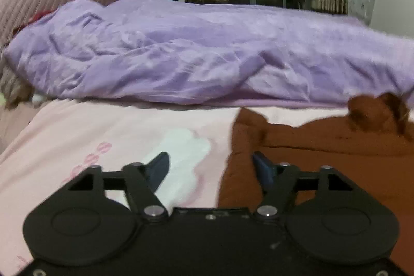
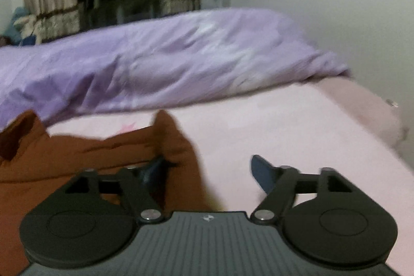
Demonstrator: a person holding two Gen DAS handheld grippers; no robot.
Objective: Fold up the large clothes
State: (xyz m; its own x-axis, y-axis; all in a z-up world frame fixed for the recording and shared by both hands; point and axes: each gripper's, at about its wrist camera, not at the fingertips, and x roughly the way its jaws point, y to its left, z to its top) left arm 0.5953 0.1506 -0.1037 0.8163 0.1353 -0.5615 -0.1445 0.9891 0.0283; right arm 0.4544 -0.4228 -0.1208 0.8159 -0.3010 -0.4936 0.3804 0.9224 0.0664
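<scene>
Pink bedsheet (image 1: 103,126) carries brown garment (image 1: 323,146); left gripper (image 1: 211,159) and right gripper (image 2: 207,162) both spread apart, empty; purple duvet (image 1: 194,56) behind.

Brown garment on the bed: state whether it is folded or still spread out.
Cannot tell for sure. The brown garment lies bunched on the pink sheet, with raised corners and a layered edge; neither view shows it whole.
</scene>
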